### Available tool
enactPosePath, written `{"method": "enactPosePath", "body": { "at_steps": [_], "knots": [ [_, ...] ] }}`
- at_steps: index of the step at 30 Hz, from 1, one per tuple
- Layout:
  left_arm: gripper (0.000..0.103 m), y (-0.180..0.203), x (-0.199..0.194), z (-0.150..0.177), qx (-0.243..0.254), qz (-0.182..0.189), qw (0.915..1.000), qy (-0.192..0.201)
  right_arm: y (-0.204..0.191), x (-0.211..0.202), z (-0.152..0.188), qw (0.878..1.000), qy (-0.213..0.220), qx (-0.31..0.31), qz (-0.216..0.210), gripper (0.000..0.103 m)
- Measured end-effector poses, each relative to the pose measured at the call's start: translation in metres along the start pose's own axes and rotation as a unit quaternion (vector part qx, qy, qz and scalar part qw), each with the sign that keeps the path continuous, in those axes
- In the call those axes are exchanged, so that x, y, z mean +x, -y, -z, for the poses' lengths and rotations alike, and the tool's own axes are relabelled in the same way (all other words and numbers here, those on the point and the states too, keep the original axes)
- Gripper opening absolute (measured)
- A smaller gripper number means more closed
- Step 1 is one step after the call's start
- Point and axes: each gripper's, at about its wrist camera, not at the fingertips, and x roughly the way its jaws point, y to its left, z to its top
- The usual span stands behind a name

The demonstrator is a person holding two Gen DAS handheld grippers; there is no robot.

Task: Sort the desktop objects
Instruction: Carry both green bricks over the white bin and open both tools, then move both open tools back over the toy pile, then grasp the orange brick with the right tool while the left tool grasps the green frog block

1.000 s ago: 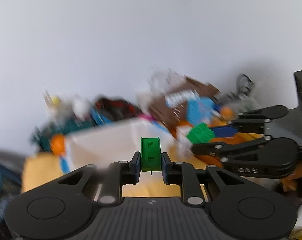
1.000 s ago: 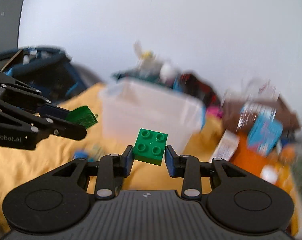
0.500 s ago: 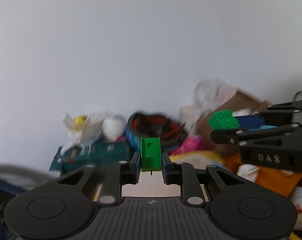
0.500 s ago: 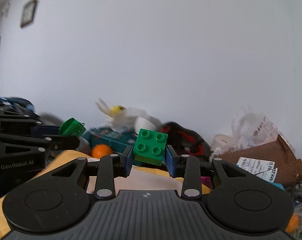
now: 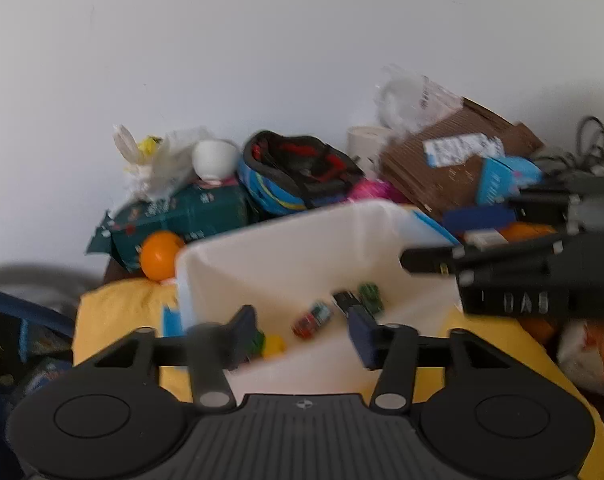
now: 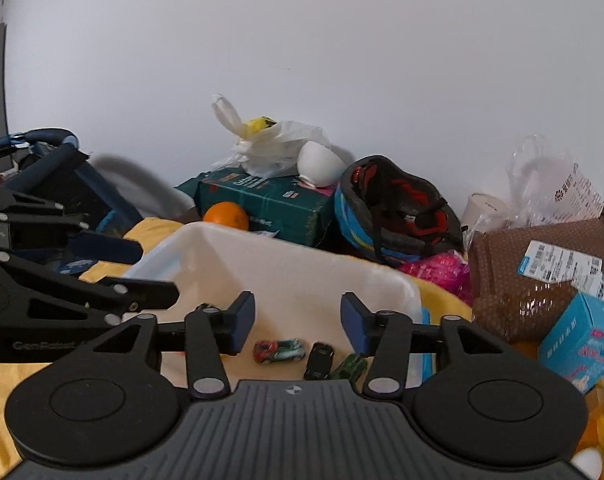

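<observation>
We hold our left tool (image 5: 302,330) and our right tool (image 6: 298,322) over the white bin (image 6: 286,256). Both tools have just been opening. A moment ago each one pinched a green block. Now the jaws of both stand apart and nothing is between them. We think the blocks have dropped into the bin, so this bit of the sorting looks done and we can go for more things.

In the left wrist view, at the left end of the bin floor, we see a bit of green and a yellow piece (image 5: 273,346) half hidden behind our left tool. It is too blurry to say whether that green is one of our blocks. Further right in the bin lie three toy cars: a red and green car (image 6: 278,351), a black car (image 6: 319,359) and a green car (image 6: 349,367).

The bin sits on a yellow cloth (image 6: 150,226) on the desk. Behind the bin, going left to right, are an orange (image 6: 226,216), a dark green box (image 6: 262,200), a white plastic bag (image 6: 270,148), a bike helmet (image 6: 397,208) and a brown paper bag (image 6: 541,272). Right of the bin is a light blue box (image 6: 581,340).

The two tools are close together over the bin, so they could bump when we pull back.
</observation>
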Motion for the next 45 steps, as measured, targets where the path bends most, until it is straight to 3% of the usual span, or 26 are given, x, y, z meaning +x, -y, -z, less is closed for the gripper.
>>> {"method": "enactPosePath", "body": {
  "at_steps": [4,7,12,16,20,25,29,36,38,40,45],
  "knots": [
    [0.061,0.015,-0.011,0.031,0.033,0.023,0.9988,-0.027,-0.001,-0.019,0.008,1.000,0.005,0.001,-0.013,0.056],
    [0.061,0.027,-0.023,0.050,0.044,0.032,0.9981,-0.028,-0.005,-0.035,0.017,1.000,0.010,-0.027,-0.002,0.058],
    [0.061,0.054,-0.032,0.082,0.079,0.047,0.9950,-0.040,-0.006,-0.061,0.033,1.000,0.010,-0.019,-0.010,0.059],
    [0.061,0.073,-0.042,0.099,0.071,0.076,0.9934,-0.048,-0.014,-0.076,0.056,1.000,0.001,-0.027,-0.003,0.060],
    [0.061,0.089,-0.047,0.119,0.065,0.079,0.9932,-0.056,-0.018,-0.085,0.087,1.000,-0.026,-0.002,-0.013,0.061],
    [0.061,0.101,-0.045,0.149,0.050,0.089,0.9900,-0.097,-0.023,-0.092,0.132,0.998,-0.064,0.006,-0.021,0.059],
    [0.061,0.116,-0.049,0.162,0.078,0.113,0.9850,-0.104,-0.023,-0.090,0.165,0.993,-0.121,0.008,-0.012,0.045],
    [0.060,0.143,-0.020,0.164,0.108,0.150,0.9743,-0.129,-0.016,-0.092,0.202,0.986,-0.167,0.023,0.000,0.045],
    [0.054,0.149,-0.006,0.165,0.105,0.144,0.9733,-0.144,-0.010,-0.094,0.206,0.985,-0.169,0.035,0.006,0.045],
    [0.027,0.154,0.008,0.167,0.108,0.133,0.9729,-0.155,-0.007,-0.095,0.207,0.985,-0.165,0.041,0.013,0.045],
    [0.027,0.149,0.001,0.169,0.117,0.119,0.9741,-0.153,-0.013,-0.093,0.204,0.987,-0.155,0.016,0.027,0.048]
  ]
}}
